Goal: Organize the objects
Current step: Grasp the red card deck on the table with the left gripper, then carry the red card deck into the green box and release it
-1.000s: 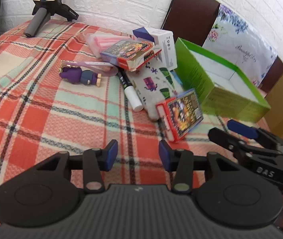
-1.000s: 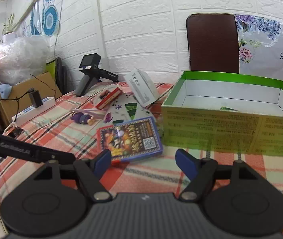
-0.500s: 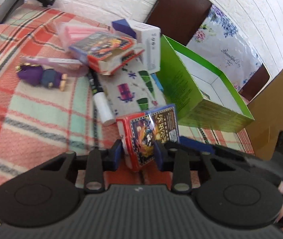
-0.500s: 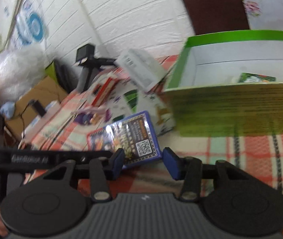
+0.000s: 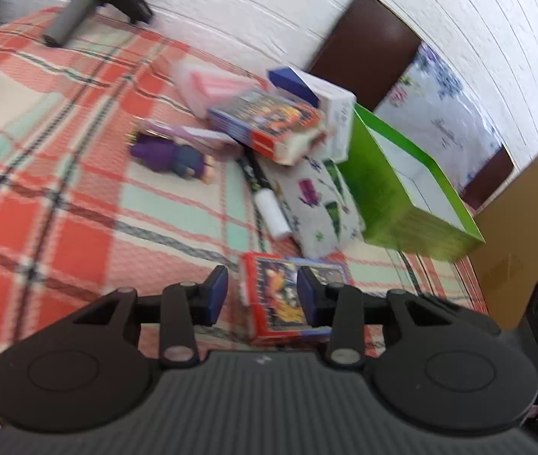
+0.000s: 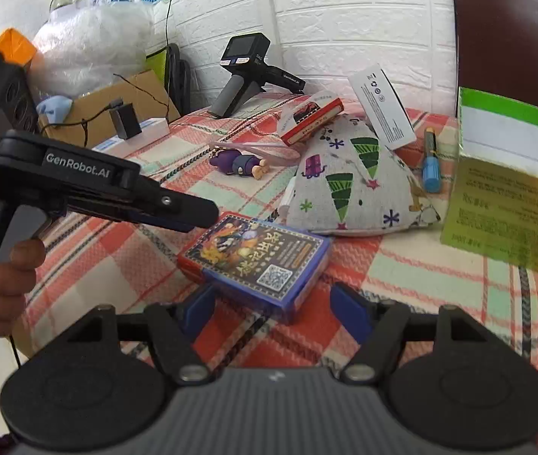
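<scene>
A red-and-blue card box (image 6: 257, 256) lies flat on the plaid cloth; it also shows in the left wrist view (image 5: 288, 295). My right gripper (image 6: 272, 309) is open, its blue fingers astride the box's near edge without touching. My left gripper (image 5: 263, 294) is open, the box between its fingers, nearer the right one; its body reaches in from the left in the right wrist view (image 6: 91, 185). The green open box (image 5: 401, 185) stands to the right (image 6: 511, 178).
A patterned fabric pouch (image 6: 352, 185), a purple toy figure (image 6: 240, 163), a second card box (image 5: 269, 125), a white carton (image 6: 380, 104), a marker (image 5: 265, 197), a blue pen (image 6: 430, 163) and a spare gripper (image 6: 250, 72) lie beyond. Cardboard boxes stand at both table ends.
Both grippers have opened wider. The card box that the left gripper was tilting up now lies flat between both grippers. The right gripper swung left.
</scene>
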The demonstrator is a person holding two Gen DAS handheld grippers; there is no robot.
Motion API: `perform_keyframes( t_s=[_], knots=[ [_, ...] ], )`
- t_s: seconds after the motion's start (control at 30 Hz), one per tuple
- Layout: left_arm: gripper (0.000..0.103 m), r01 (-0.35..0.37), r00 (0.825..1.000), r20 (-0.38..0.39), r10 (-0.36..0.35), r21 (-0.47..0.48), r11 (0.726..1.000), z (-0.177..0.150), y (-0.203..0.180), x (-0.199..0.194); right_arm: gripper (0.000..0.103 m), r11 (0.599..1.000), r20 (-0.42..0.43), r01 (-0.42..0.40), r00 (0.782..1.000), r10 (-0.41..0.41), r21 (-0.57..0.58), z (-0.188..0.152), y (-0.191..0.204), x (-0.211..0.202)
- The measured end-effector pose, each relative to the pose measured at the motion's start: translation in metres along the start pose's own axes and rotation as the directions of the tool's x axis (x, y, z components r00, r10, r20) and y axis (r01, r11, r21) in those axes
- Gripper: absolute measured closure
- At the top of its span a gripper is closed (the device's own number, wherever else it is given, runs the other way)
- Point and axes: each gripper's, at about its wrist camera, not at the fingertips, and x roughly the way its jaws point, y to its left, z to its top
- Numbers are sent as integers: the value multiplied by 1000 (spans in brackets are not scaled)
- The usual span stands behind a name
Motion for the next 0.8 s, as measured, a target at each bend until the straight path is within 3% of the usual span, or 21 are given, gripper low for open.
perform_keyframes(
  t_s=[0.07,0.13,0.23,0.43,0.63,0.8],
  knots=[
    [63,-12,999,-34,13,40,999,-7,-10,12,36,1000,-5,5,1000,-5,-20,2,3,5],
    [63,-49,999,-4,50,68,996,-12,-18,9,36,999,-3,27,1000,-27,-41,1,8,7],
    [63,-61,998,2,61,42,997,-11,-20,-2,39,999,27,16,1000,-15,-32,-3,12,0],
    [63,-61,996,66,55,93,994,3,-52,-19,41,995,164,59,986,-45,-82,0,17,-29],
    [63,-23,998,69,10,187,982,35,-108,13,41,988,237,151,961,-143,-19,14,-22,-51],
    [63,35,995,82,-64,316,948,69,-168,58,41,964,293,256,918,-267,78,31,-80,-67]
  ],
)
